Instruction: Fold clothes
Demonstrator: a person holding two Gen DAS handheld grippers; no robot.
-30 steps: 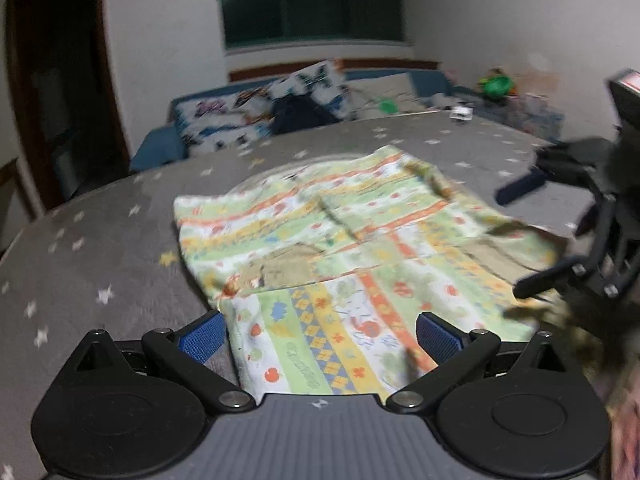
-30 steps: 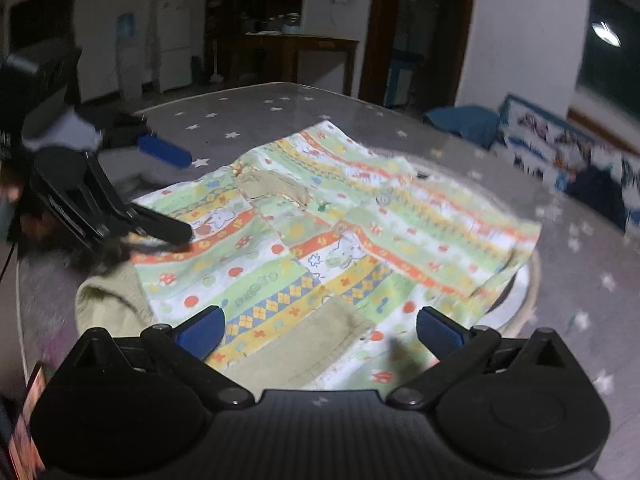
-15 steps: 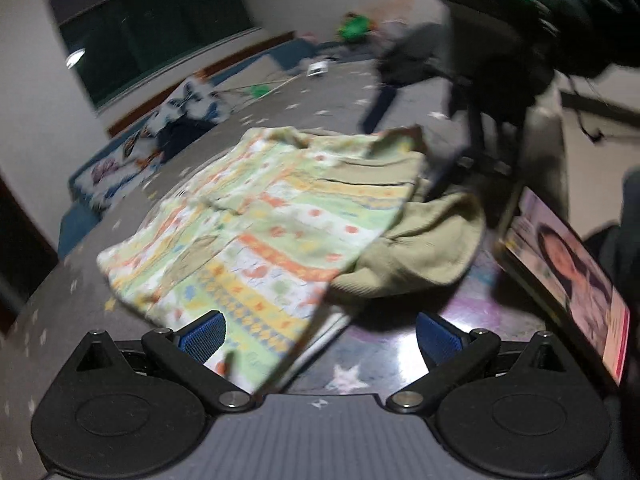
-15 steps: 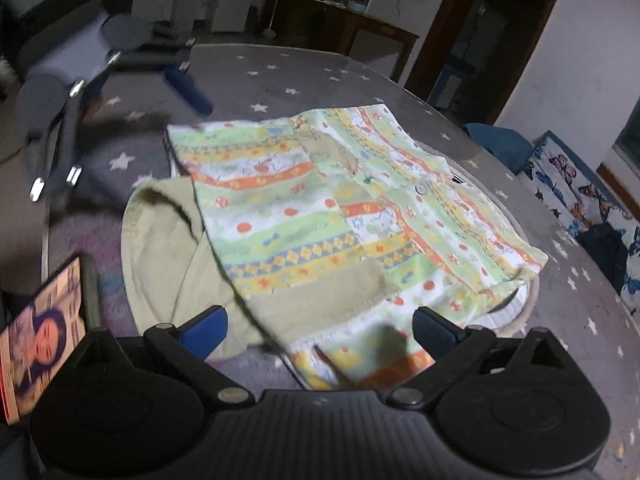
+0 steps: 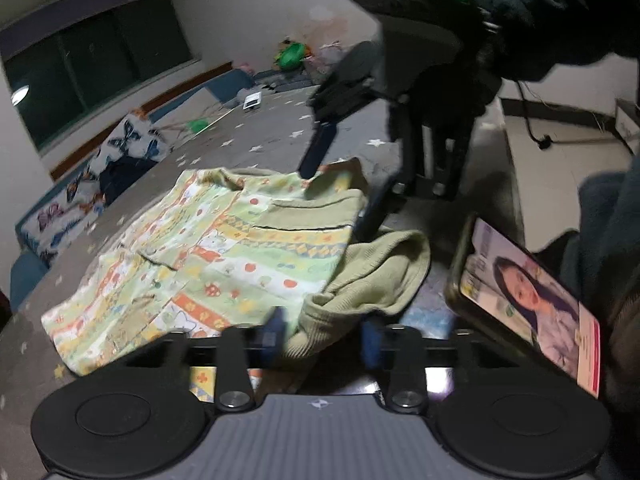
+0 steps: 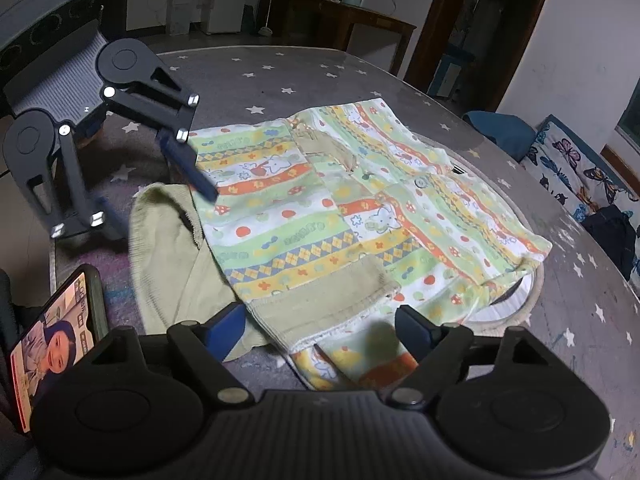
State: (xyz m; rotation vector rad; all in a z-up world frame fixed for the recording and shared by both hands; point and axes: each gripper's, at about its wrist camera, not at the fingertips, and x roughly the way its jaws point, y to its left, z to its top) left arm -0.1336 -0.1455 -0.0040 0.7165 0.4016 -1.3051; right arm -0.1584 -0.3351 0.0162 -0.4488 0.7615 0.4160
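Note:
A child's patterned jacket [image 5: 224, 256] with green, orange and yellow stripes lies flat on the star-print table; its plain olive hood [image 5: 372, 280] sticks out at the near edge. It also shows in the right wrist view [image 6: 340, 208], hood [image 6: 168, 248] to the left. My left gripper [image 5: 324, 334] is half closed, its blue pads either side of the hood's edge, no grip visible. It shows in the right wrist view [image 6: 160, 196] over the hood side. My right gripper [image 6: 320, 328] is open at the jacket's olive hem. It shows in the left wrist view [image 5: 340, 184] at the far hem.
A phone [image 5: 524, 304] with a lit screen lies at the table edge beside the hood, also in the right wrist view [image 6: 52, 344]. A sofa with butterfly cushions [image 5: 100, 176] stands behind the table. The grey star tablecloth [image 6: 300, 76] extends beyond the jacket.
My left gripper has narrowed from wide open to around the hood's edge. My right gripper has moved in closer to the jacket's hem. The jacket has not moved.

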